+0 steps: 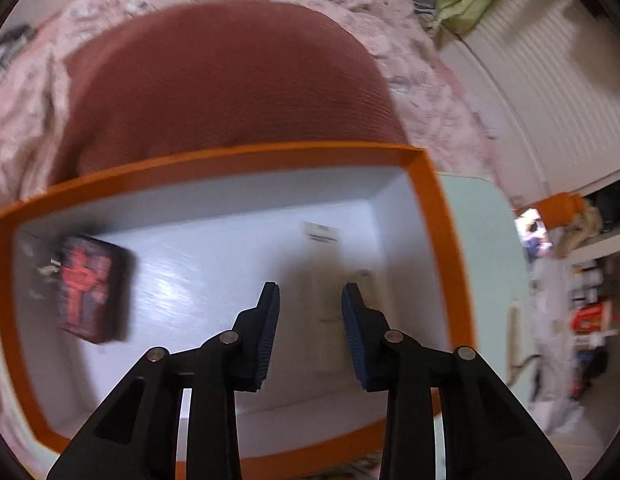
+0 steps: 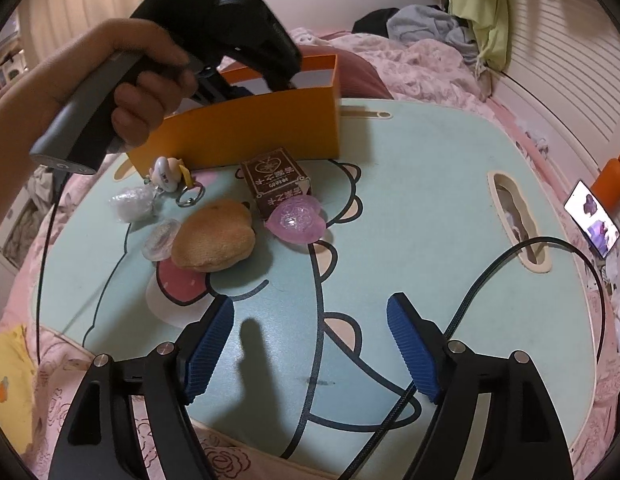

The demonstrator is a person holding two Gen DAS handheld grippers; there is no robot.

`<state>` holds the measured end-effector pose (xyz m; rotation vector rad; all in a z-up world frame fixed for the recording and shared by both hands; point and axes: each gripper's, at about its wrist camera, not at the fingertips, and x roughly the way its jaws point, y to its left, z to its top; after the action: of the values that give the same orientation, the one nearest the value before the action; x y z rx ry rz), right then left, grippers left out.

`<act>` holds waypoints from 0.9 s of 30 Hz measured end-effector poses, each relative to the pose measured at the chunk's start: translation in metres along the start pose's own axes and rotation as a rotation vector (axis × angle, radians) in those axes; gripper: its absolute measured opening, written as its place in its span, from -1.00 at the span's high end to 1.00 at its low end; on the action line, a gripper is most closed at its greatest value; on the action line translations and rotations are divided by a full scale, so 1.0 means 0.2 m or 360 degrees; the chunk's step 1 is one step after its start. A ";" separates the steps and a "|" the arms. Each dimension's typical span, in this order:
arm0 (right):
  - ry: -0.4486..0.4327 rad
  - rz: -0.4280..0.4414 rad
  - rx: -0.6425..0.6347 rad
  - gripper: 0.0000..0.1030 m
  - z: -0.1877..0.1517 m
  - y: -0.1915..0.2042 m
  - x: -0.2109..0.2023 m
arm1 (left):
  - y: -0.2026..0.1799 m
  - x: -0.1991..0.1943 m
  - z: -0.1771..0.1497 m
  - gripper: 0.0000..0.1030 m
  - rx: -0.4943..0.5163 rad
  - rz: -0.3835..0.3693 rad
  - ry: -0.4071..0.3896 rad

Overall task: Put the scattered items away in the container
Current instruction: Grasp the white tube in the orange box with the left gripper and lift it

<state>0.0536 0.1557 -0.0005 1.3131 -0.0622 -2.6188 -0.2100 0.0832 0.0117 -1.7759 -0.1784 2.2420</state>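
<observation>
Left gripper (image 1: 310,300) hung over the orange box (image 1: 426,184), pointing steeply down into its white interior, its blue-padded jaws drawn fairly close together with a clear gap and nothing between them. Inside the box, against the left wall in that view, lay a dark card pack (image 1: 92,288) with a red figure printed on it; a pale, blurred shape beyond the jaws may have been another item, though the smear made it impossible to tell. Behind the box sat a rust-red cushion (image 1: 230,80) on pink bedding (image 1: 410,40). From the right wrist view, a hand (image 2: 150,92) held the left gripper's handle above the box, which stood at the far side of a pale blue cartoon-printed lap table (image 2: 450,200). Right gripper (image 2: 310,320) hovered low over the near part of the table, jaws wide apart and empty. Scattered in front of the box were a white keychain charm (image 2: 166,174), a crinkled clear wrapper (image 2: 130,204), a tan plush toy (image 2: 214,240), a clear round piece (image 2: 160,240) touching the plush, a brown printed box (image 2: 276,182), and a pink heart-shaped piece (image 2: 296,220) resting against it. A black cable (image 2: 490,272) looped across the table's right side.
</observation>
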 end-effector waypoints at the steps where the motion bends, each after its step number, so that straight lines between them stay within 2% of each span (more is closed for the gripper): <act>1: 0.0001 -0.0001 -0.0003 -0.56 0.00 0.00 0.00 | -0.02 0.01 -0.01 0.34 0.0015 -0.0011 0.0010; 4: 0.0002 0.0001 -0.0001 -0.56 0.00 0.00 0.00 | -0.07 0.02 -0.01 0.34 0.0075 0.0024 -0.0031; 6: 0.0001 0.0001 -0.0002 -0.56 0.00 0.00 0.00 | -0.04 0.02 0.00 0.34 0.0044 0.0020 -0.0038; 9: 0.0002 0.0000 -0.0003 -0.56 0.00 0.00 0.00 | 0.03 0.01 0.00 0.31 0.0010 0.0099 -0.0039; 12: 0.0002 -0.0001 -0.0006 -0.58 0.00 0.01 0.01 | 0.09 0.00 0.00 0.31 -0.0052 0.0048 0.0014; 16: 0.0004 0.0000 -0.0007 -0.59 0.00 0.01 0.01 | -0.01 0.05 -0.02 0.31 0.0037 0.0045 0.0049; 18: 0.0004 0.0000 -0.0005 -0.59 0.00 0.01 0.01 | -0.09 0.08 -0.02 0.32 0.0135 0.0155 0.0024; 21: 0.0003 0.0002 0.0001 -0.59 0.01 0.01 0.01 | -0.14 0.09 -0.02 0.60 0.0206 0.0311 0.0012; 25: 0.0003 -0.0002 0.0000 -0.60 0.01 0.01 0.01 | -0.11 0.08 -0.01 0.62 0.0254 0.0321 0.0009; 27: 0.0003 -0.0002 -0.0002 -0.60 0.00 0.01 0.01 | -0.08 0.05 0.00 0.62 0.0250 0.0352 -0.0040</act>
<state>0.0519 0.1537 -0.0014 1.3158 -0.0590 -2.6182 -0.2094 0.1014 0.0058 -1.7594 0.1941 2.3536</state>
